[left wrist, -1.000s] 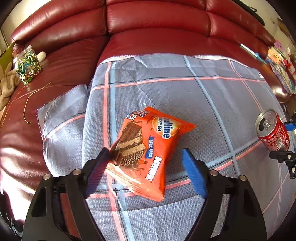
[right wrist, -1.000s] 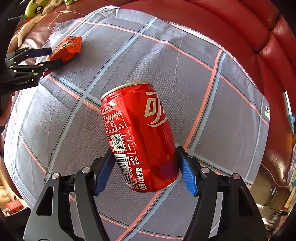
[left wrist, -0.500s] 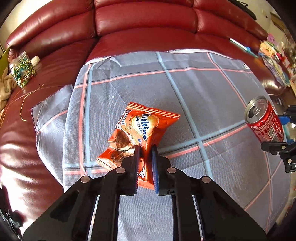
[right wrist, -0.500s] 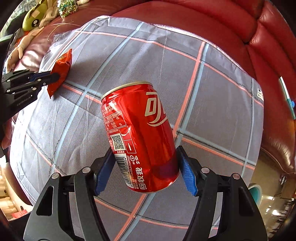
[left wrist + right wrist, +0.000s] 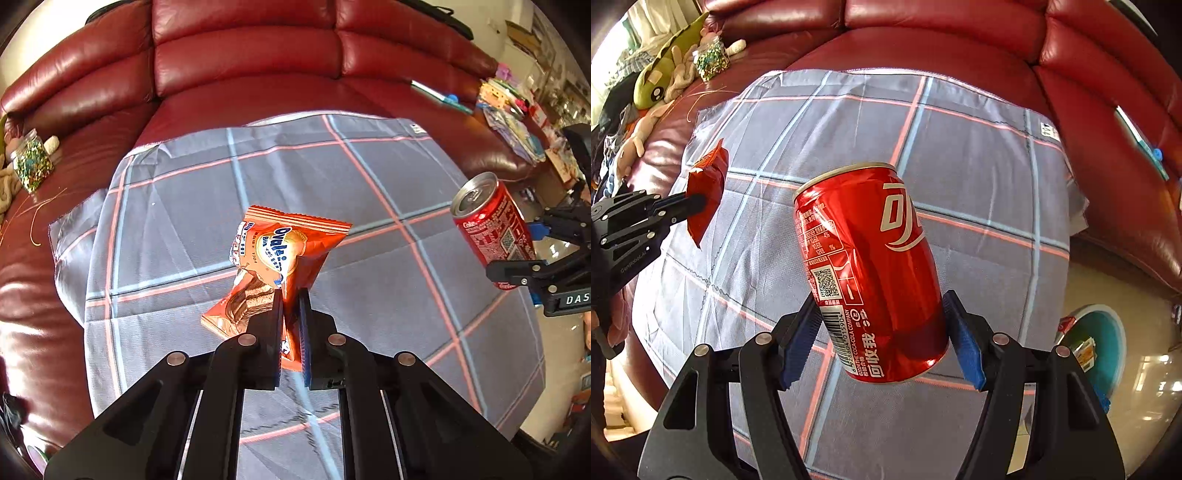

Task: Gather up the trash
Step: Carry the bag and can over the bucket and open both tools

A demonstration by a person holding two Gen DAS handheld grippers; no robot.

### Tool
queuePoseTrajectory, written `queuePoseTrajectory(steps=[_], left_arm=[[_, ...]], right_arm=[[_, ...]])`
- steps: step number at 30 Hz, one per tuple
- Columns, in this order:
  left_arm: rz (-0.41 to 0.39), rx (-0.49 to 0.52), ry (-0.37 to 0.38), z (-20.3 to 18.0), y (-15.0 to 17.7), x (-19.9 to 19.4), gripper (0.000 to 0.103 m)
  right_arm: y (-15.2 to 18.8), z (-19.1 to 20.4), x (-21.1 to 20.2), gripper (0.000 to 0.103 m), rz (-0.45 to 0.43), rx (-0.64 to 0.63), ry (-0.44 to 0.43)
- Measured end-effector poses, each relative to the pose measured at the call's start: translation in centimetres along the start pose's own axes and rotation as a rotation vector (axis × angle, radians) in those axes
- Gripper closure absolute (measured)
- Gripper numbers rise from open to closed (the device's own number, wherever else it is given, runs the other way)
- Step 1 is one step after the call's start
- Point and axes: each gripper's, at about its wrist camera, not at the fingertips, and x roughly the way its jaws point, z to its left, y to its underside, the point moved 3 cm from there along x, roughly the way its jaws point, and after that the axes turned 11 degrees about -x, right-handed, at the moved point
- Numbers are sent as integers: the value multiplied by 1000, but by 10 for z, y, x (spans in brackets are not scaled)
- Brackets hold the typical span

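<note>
Over the plaid cloth [image 5: 369, 192] spread on the red leather sofa [image 5: 243, 70], both grippers are carrying trash. On the left, the left gripper [image 5: 291, 295] has its fingers pressed nearly together, pinching the lower edge of an orange snack wrapper [image 5: 280, 254], which stands up crumpled from the fingertips and hangs clear of the cloth; from the right wrist view the same wrapper [image 5: 707, 188] shows edge-on at the gripper's tip. Off to the right, the right gripper [image 5: 882, 332] is clamped on the lower part of a red cola can [image 5: 871, 273], blue pads against both sides, the can tilted and held above the cloth. A jar of colourful bits [image 5: 31, 168] and soft toys [image 5: 661, 85] sit at the sofa's far left end.
</note>
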Motion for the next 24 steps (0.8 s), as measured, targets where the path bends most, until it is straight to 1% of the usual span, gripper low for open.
queuePoseTrajectory(steps=[5,11,14,19,24], left_arm=[[-9,51,49,-48,6,-14,95],[-8,130,118,-113,10,-20,95],[0,172,157,-147,13,-19,95],[18,240,227,-207,19,-13,95],[53,319,292,-272,30,0,95]], right_arm=[[27,-25,-22,40,-30,49,14],[66,-68,-47,40,-56,130,46],[87,-92,-59,40,-71,175,65],[131,-141,-81,40,-97,278,97],[178,-189,-94,40,-98,374,131]])
